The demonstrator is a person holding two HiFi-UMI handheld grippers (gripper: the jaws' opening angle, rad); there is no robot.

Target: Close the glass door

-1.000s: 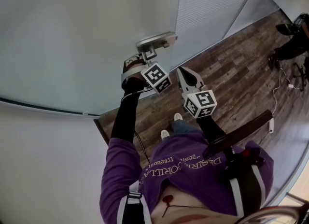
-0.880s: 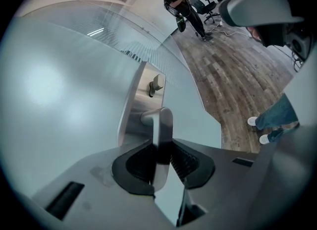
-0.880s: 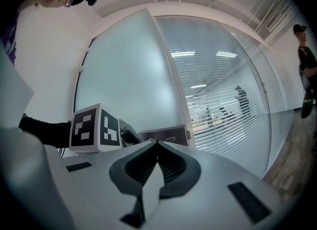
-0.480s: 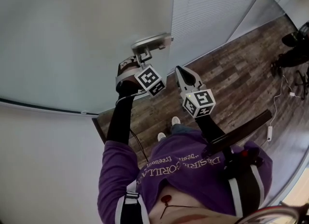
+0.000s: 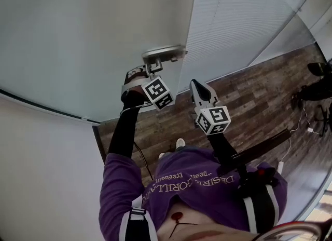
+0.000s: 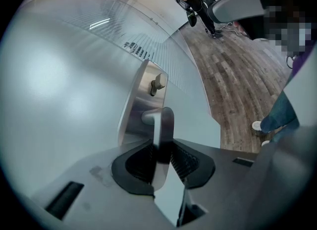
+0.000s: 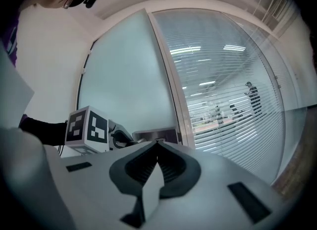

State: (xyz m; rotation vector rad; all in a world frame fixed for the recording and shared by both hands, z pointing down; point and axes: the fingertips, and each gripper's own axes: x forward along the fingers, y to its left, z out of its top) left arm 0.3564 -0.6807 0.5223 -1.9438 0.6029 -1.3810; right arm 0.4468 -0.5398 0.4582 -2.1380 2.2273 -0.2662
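Left gripper [image 6: 161,150] clamped on handle [image 6: 164,119], centre frame; right gripper [image 7: 157,147] shut, empty. We should swing door [image 5: 93,32] evenly, grip square, no twisting.

A purple sweatshirt [image 5: 207,193] with pale chest lettering [image 5: 194,176] is worn over black sleeves [image 5: 122,131], with white-edged dark straps [image 5: 133,223] and white shoes [image 5: 180,143]. The left gripper [image 6: 161,147] and right gripper [image 7: 157,144] are shown as grey shells with black ribbed pads [image 6: 140,160], each carrying a black-and-white marker cube [image 5: 157,92].

Wood-plank floor [image 5: 249,94]. A pair of white shoes [image 5: 179,143] stands on it. Well to the right of the shoes are black equipment [image 5: 314,92] and a trailing white cable [image 5: 282,166].
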